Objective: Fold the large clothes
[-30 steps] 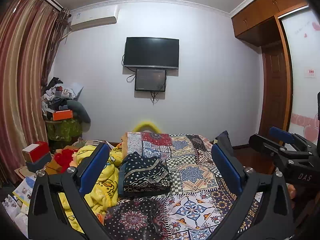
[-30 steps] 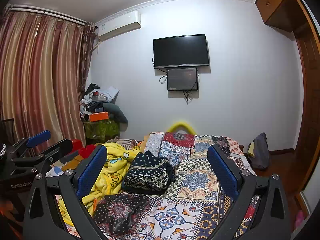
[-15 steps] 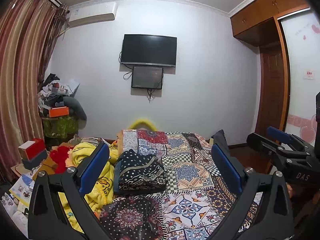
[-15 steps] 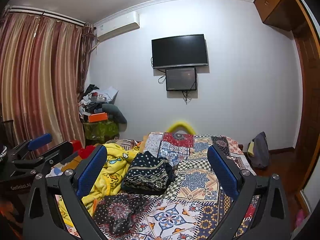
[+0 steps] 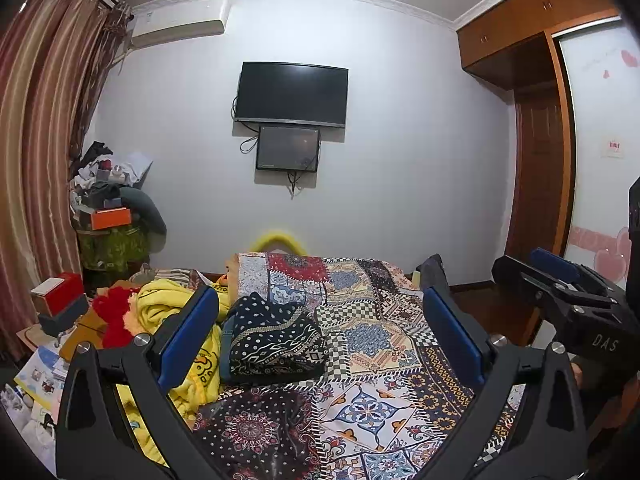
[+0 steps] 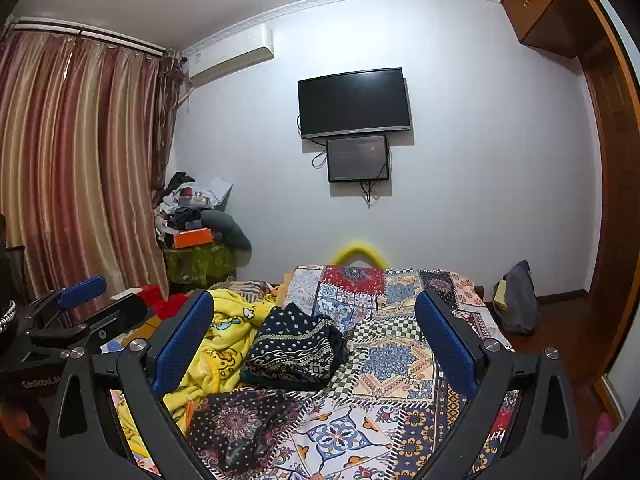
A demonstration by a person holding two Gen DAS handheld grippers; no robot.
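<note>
Both the left gripper [image 5: 320, 332] and the right gripper [image 6: 314, 334] hang above the patchwork-patterned bed cover [image 5: 384, 320] with blue-padded fingers spread wide and empty, while the folded dark navy white-patterned garment [image 5: 274, 342] lies ahead on it, just beside a crumpled yellow blanket [image 5: 172, 300].

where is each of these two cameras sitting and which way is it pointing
Left wrist: on the left gripper, above the bed's near end, facing the TV wall; the right gripper shows at right.
Right wrist: on the right gripper, facing likewise; the left gripper shows at left.
Shared: patchwork bedspread, folded dark garment, yellow blanket.
</note>
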